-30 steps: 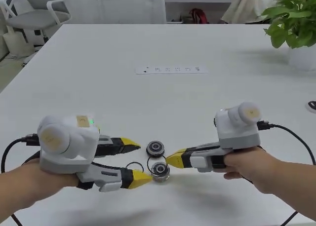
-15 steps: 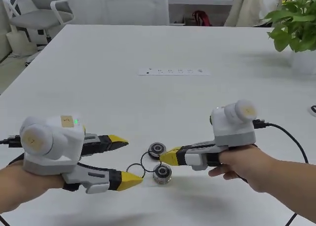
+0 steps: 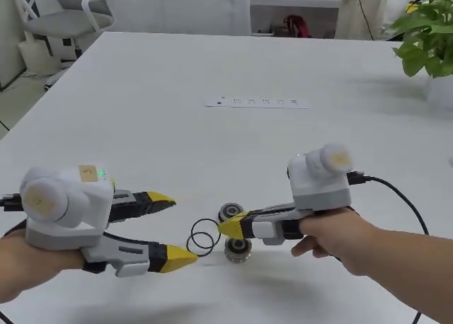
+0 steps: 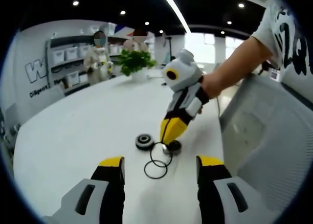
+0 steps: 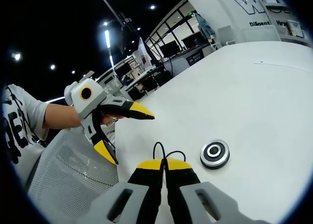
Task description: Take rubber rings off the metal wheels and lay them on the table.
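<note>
Two small metal wheels sit near the table's front edge, one farther (image 3: 230,212) and one nearer (image 3: 238,248). My right gripper (image 3: 225,227) is shut on a thin black rubber ring (image 5: 157,146), its yellow tips between the wheels and just left of them. The held ring hangs to the left beside a second ring (image 4: 145,169) that lies flat on the table. My left gripper (image 3: 171,228) stands open a little left of the rings, with nothing between its jaws. In the right gripper view one wheel (image 5: 214,153) lies just right of the shut tips.
A white power strip (image 3: 257,102) lies flat at mid-table. A potted plant (image 3: 428,44) stands at the far right corner, and office chairs (image 3: 67,16) stand beyond the far edge. A black cable (image 3: 396,197) trails from the right gripper.
The right gripper has slid left with the ring, drawing it out beside the wheels. The left gripper has pulled back to the left, still open.
</note>
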`<state>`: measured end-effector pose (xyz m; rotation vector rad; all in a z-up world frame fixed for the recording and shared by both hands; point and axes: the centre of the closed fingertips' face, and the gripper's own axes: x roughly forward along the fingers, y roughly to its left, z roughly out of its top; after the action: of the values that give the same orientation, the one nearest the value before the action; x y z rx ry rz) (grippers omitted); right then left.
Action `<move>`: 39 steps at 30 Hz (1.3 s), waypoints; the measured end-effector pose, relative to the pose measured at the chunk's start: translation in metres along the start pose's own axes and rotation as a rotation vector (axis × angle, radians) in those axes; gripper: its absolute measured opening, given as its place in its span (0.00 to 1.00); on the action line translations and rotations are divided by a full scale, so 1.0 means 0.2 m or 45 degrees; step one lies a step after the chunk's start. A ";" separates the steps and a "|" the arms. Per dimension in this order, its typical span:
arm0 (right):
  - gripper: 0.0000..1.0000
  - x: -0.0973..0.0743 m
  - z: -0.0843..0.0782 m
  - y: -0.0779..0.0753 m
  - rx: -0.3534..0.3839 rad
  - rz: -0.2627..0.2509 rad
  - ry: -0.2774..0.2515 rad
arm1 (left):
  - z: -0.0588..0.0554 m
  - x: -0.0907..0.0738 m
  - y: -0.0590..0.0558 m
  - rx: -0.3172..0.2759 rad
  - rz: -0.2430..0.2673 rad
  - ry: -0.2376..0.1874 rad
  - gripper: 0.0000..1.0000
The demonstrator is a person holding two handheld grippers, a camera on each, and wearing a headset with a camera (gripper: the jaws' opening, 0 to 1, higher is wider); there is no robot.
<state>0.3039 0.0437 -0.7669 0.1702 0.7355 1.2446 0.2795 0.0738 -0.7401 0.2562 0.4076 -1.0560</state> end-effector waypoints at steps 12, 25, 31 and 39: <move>0.00 0.05 -0.03 -0.03 0.019 -0.029 0.041 | -0.04 -0.03 0.02 -0.008 0.018 0.014 0.63; 0.00 0.09 -0.05 -0.05 0.036 -0.060 0.062 | -0.06 -0.04 0.03 -0.014 0.025 0.033 0.65; 0.00 0.10 -0.06 -0.05 0.036 -0.065 0.073 | -0.07 -0.04 0.03 -0.013 0.021 0.038 0.66; 0.00 0.11 -0.07 -0.05 0.023 -0.075 0.084 | -0.09 -0.05 0.02 -0.011 0.015 0.055 0.66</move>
<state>0.3065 0.0567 -0.7915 0.1216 0.8037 1.1928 0.2749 0.0907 -0.7527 0.2741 0.4490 -1.0381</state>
